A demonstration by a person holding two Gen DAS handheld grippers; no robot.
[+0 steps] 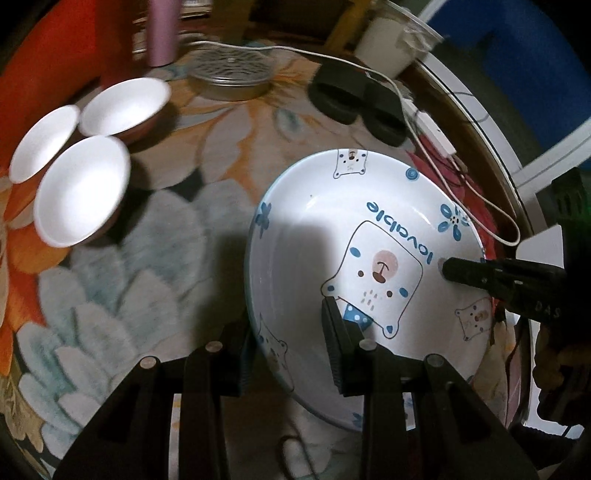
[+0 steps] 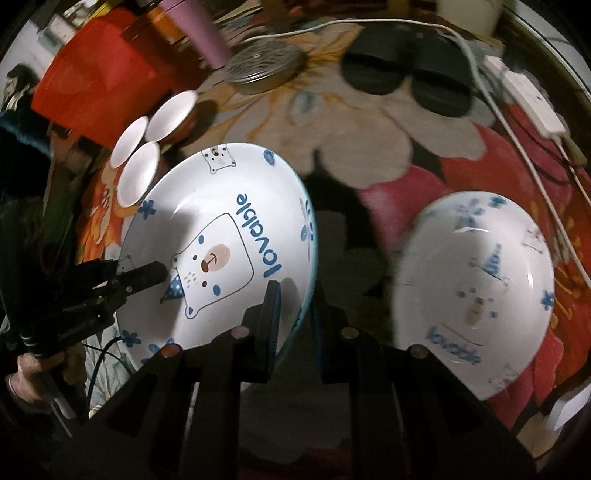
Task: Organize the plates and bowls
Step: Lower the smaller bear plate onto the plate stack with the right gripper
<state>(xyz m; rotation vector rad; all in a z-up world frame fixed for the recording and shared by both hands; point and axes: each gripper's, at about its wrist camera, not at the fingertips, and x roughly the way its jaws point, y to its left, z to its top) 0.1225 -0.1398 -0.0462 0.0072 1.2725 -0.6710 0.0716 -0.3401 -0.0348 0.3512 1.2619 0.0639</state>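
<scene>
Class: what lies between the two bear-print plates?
Only bare floral tablecloth separates the held plate from the second plate, as the right wrist view shows.

Tilted bear-print plate (image 1: 332, 229), three white bowls (image 1: 81, 192)

On the floral-clothed bench (image 1: 155, 236), a pink tumbler (image 1: 161, 33) stands at eleven o'clock, a metal mesh-lidded tin (image 1: 232, 75) at twelve, black slippers (image 1: 354, 101) and a white cable (image 1: 417, 122) toward one.

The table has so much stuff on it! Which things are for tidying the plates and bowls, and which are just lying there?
For the job:
bear plate, gripped by left gripper and right gripper
second bear plate
three small white bowls

Just lying about:
black slippers
metal mesh dish
white cable
pink tumbler
</scene>
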